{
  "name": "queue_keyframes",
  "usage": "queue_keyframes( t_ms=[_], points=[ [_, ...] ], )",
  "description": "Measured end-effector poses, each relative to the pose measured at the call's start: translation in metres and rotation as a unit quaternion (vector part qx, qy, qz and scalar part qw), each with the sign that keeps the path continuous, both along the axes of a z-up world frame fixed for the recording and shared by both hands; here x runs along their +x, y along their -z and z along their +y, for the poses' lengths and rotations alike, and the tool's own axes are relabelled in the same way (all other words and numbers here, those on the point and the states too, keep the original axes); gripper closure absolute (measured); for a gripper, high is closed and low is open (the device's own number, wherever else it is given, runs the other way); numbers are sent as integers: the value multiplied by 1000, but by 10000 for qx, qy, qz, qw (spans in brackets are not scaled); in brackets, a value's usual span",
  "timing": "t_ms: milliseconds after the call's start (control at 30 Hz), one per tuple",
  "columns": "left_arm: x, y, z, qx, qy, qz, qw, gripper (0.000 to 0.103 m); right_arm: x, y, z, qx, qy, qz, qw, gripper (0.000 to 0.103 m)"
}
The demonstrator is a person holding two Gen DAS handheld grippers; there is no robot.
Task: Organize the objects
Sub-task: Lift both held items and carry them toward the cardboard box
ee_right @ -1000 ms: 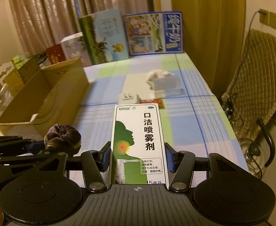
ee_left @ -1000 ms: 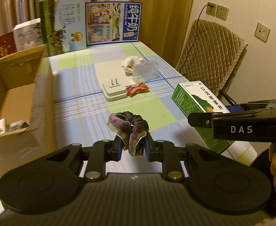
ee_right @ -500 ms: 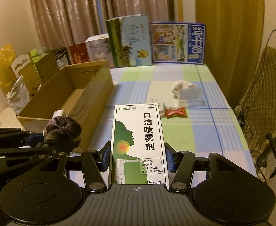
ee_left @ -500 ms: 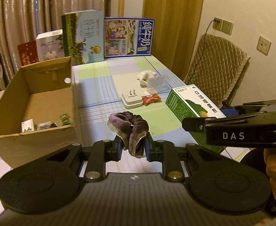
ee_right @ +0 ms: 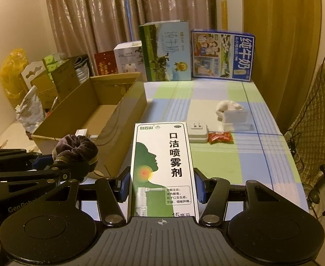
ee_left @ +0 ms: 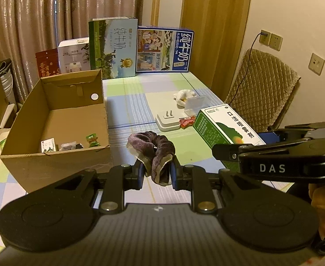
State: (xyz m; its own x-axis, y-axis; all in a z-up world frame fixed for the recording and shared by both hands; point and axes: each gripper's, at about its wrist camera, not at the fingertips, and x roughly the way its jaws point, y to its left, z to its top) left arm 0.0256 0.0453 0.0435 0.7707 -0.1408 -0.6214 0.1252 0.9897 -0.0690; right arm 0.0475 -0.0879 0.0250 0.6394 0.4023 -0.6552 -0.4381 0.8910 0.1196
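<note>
1. Dark purple velvet, a scrunchie, is pinched between the closed jaws of the left gripper; it is held in the air above the checked tablecloth, just beside the near right corner of the cardboard box.
2. A green-and-white throat spray carton is clamped by its long sides between the blue pads of the right gripper, whose jaws stand partly apart at the carton's width; the carton is held clear of the table, pointing away from the camera.
3. The two grippers are seen side by side, near each other but apart.
4. The box is open at the top, with its right wall along the left part of the table; bare cloth is left between that wall and the white plug adapter.
5. Just right of the adapter lies a red snack packet; beyond these a clear plastic case and a white cloth bundle are touching.
6. Two milk cartons stand upright at the table's far edge.
7. Only in the left wrist view are the small items on the box floor seen, among them a green wrapped sweet, and a hand under the right gripper; only in the right wrist view are the stacked boxes and the yellow bag beyond the box shown.
</note>
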Motion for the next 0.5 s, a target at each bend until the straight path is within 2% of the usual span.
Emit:
queue_keyframes(
  t_ms=[500],
  points=[
    [-8, -2, 21, -93, -238, -1, 9997, 84, 0, 1, 18, -31, -157, 10, 9999, 50]
  ],
)
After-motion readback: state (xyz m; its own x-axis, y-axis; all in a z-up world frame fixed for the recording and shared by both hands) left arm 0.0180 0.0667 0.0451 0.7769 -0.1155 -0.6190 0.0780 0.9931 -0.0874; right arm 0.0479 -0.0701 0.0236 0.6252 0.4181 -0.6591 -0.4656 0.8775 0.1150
